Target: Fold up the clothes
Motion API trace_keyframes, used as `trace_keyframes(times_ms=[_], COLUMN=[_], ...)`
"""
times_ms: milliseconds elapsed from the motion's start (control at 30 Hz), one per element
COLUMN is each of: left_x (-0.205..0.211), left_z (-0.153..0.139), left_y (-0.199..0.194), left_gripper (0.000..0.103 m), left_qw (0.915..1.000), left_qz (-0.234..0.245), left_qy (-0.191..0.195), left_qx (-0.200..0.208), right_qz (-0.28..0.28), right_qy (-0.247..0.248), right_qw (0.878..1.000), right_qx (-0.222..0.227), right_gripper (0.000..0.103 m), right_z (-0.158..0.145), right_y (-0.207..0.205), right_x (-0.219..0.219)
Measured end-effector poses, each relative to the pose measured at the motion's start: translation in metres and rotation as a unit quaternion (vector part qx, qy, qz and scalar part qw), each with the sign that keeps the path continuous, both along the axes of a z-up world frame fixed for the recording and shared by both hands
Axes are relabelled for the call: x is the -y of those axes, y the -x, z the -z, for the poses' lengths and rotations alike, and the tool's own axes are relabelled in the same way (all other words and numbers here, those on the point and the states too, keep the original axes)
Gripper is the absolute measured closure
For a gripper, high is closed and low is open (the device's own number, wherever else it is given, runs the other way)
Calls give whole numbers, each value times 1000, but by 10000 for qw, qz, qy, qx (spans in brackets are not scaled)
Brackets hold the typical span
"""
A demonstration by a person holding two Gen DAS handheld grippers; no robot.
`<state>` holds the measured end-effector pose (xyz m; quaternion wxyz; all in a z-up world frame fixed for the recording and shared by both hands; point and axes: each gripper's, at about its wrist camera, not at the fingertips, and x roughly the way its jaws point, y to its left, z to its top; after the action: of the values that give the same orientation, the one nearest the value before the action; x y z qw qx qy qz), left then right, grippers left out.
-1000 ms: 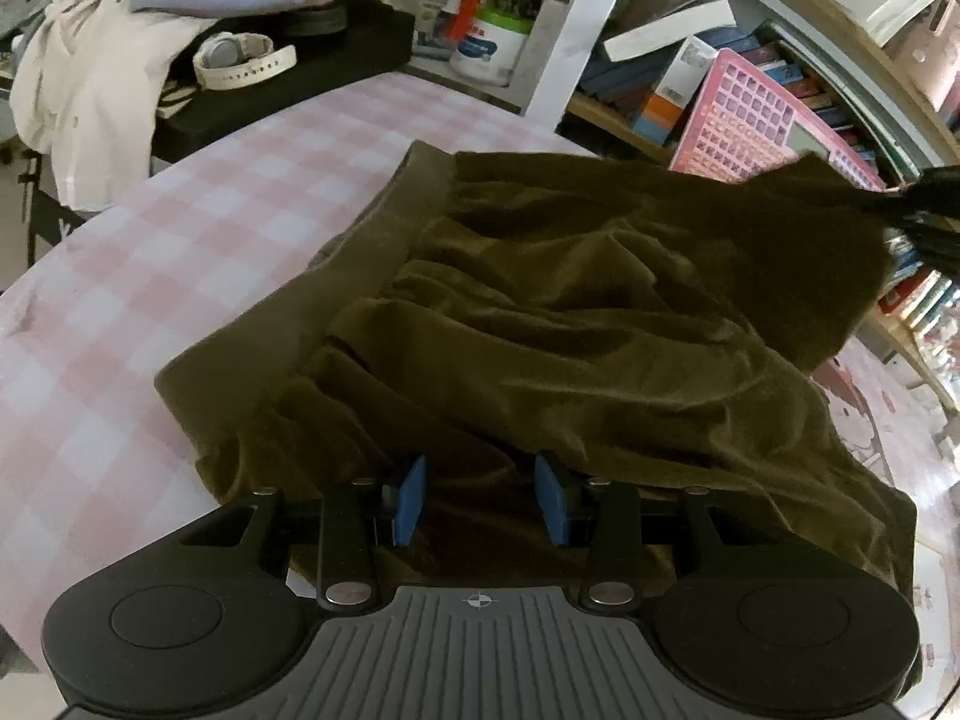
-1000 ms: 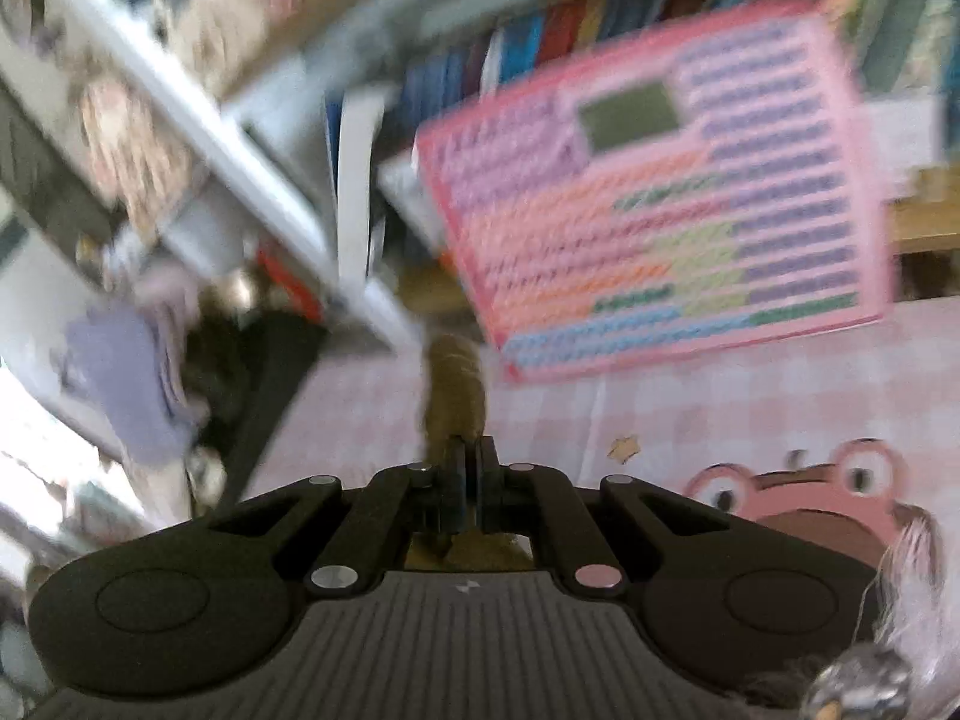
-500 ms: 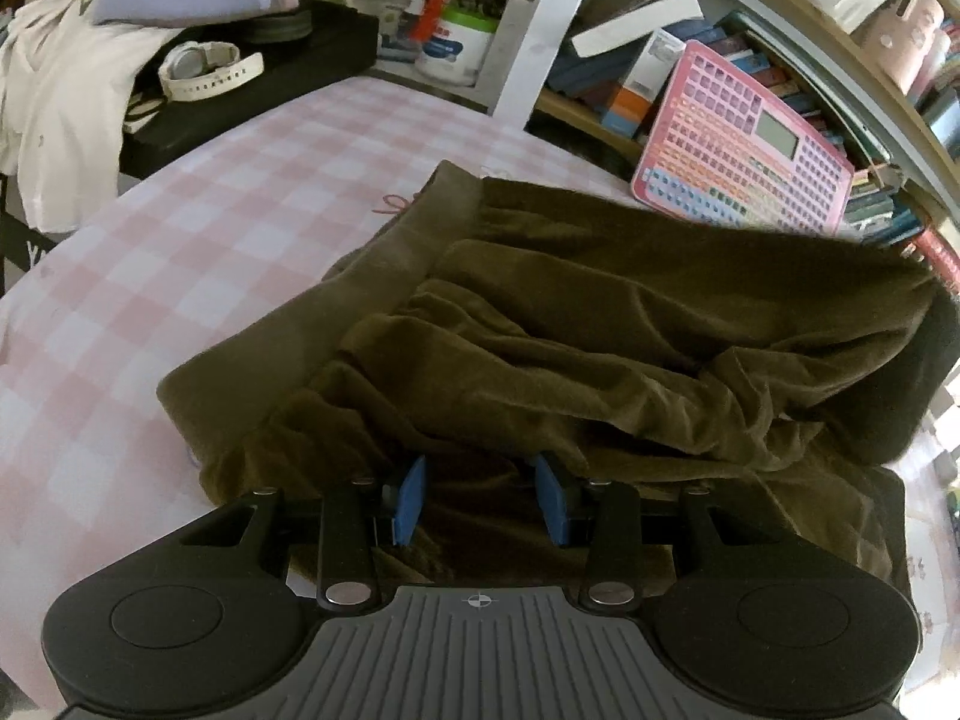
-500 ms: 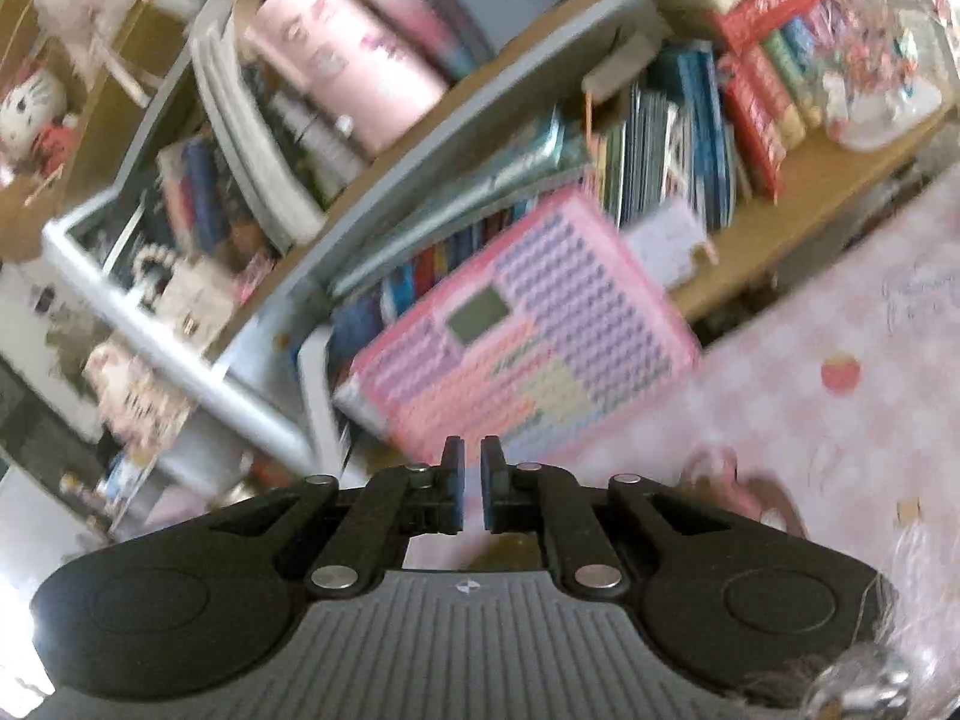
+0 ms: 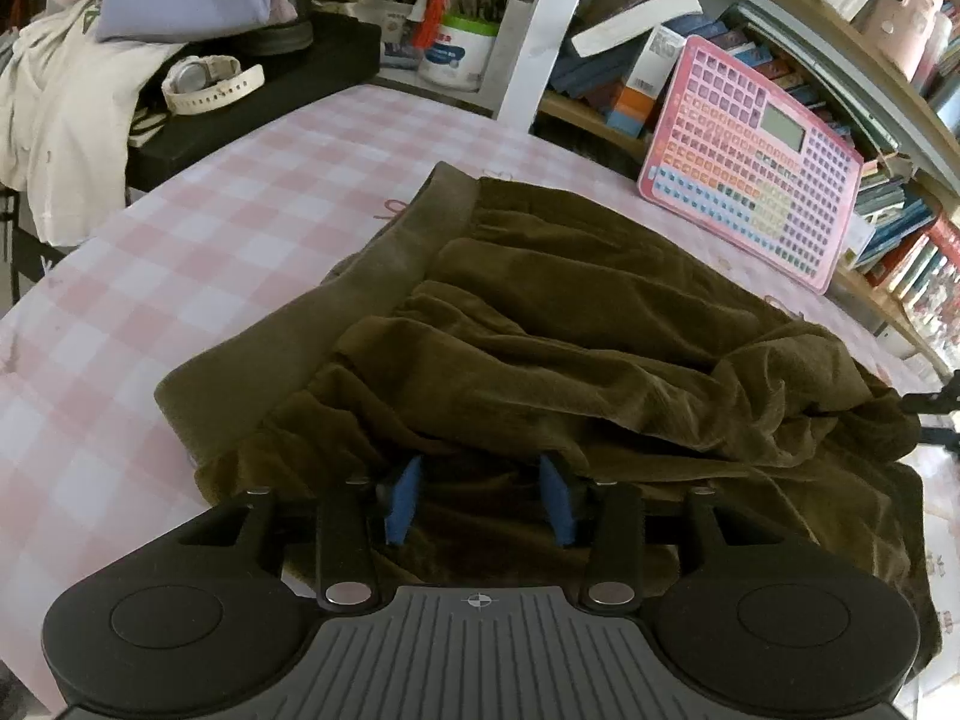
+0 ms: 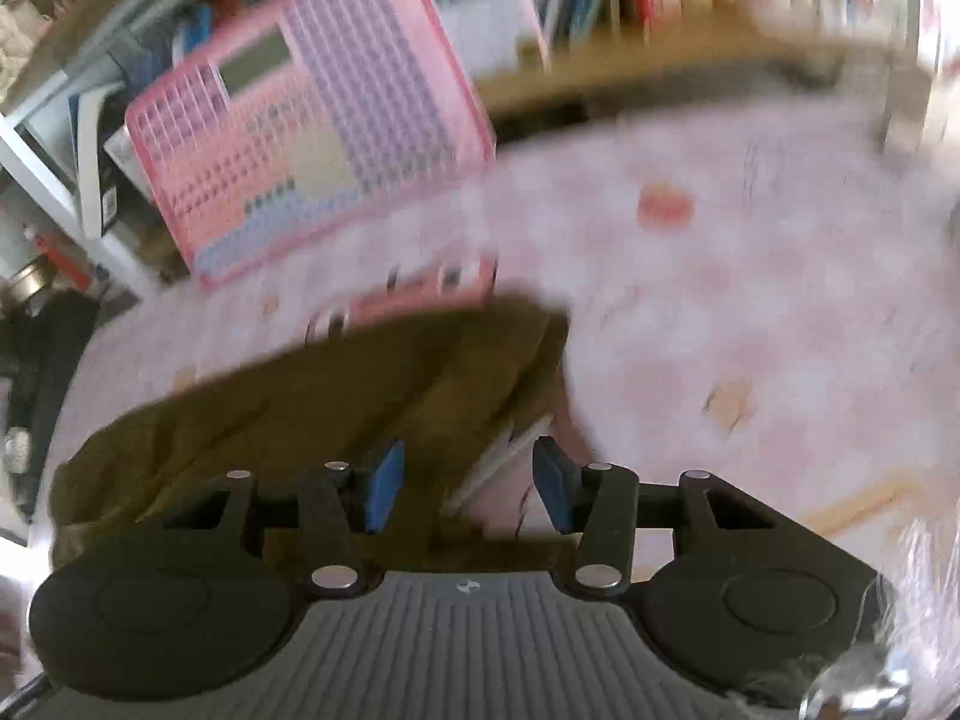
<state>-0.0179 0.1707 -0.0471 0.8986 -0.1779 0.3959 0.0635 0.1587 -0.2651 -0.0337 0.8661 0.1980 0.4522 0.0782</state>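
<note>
A dark olive-green velvet skirt (image 5: 540,324) lies rumpled on the desk (image 5: 180,264), which has a pink and white checked cloth on it. Its wide flat waistband (image 5: 336,312) points toward the left side of the left wrist view, and part of the cloth is folded over the top in soft bumps. The left claw (image 5: 480,495) sits low at the near edge of the skirt. Its blue pads (image 5: 402,498) are spread apart and opening a little more, with skirt cloth under and between them, but they do not squeeze it. The right claw (image 6: 468,486) is over the other end of the skirt, and that view is blurry. Its jaws are opening, and the pads are not pressing on the cloth that lies between them. A pink toy keyboard (image 5: 750,156) leans against the bookshelf (image 5: 888,276) behind the desk. A white watch (image 5: 210,81) rests on a black box at the far left.
</note>
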Motion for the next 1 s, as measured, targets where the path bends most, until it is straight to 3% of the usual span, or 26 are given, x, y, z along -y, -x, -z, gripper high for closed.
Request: trace_keyframes(times_ms=[67, 133, 167, 200, 233, 300, 367, 433, 500, 533, 567, 600, 633, 733, 833, 1000], left_x=[3, 6, 7, 9, 9, 11, 14, 17, 20, 22, 22, 23, 24, 26, 29, 35], left_z=[-1, -1, -1, -2, -2, -2, -1, -1, -1, -1, -1, -1, -1, -2, -1, 0], left_y=[-2, -4, -4, -5, -5, -5, -4, -4, -5, -6, -6, -6, -6, -7, -8, -12], left_gripper=[58, 58, 58, 58, 58, 58, 58, 58, 58, 57, 57, 56, 56, 56, 53, 44], left_qw=[9999, 9998, 9997, 9996, 9995, 9993, 9991, 9987, 9982, 9979, 9977, 9976, 9974, 9970, 9965, 9954], left_qz=[6, -10, -22, -34, -36, -37, -80, -136, -183, -202, -208, -213, -217, -264, -270, -247], left_qy=[-84, -172, -211, -251, -280, -339, -389, -452, -533, -574, -596, -616, -636, -669, -722, -844], left_qx=[-61, -112, -131, -150, -157, -168, -176, -182, -212, -228, -240, -251, -262, -291, -313, -383], right_qz=[30, 52, -90, -241, -410, -960, -1444, -1488, -1113, -988, -867, -761, -632, -149, -34, -93], right_qy=[-423, -578, -619, -659, -482, -233, -667, -1065, -760, -376, 20, 361, 621, 541, 65, -132], right_qw=[9989, 9980, 9977, 9971, 9975, 9950, 9834, 9751, 9809, 9842, 9859, 9892, 9928, 9982, 9998, 9999], right_qx=[-186, -232, -265, -299, -318, 169, 873, 1255, 1403, 1419, 1429, 1202, 802, 191, 171, -60], right_gripper=[53, 62, 86, 95, 95, 96, 96, 96, 96, 95, 87, 74, 71, 71, 63, 58], right_z=[15, 22, 23, 24, 18, -13, -58, -89, -100, -93, -86, -69, -49, -16, -4, 13], right_y=[-4, -12, -20, -28, -36, -40, -34, -29, -34, -41, -49, -63, -78, -87, -74, -55], right_x=[-1, -3, -6, -9, -15, -29, -32, -25, -19, -18, -18, -15, -9, 21, 47, 56])
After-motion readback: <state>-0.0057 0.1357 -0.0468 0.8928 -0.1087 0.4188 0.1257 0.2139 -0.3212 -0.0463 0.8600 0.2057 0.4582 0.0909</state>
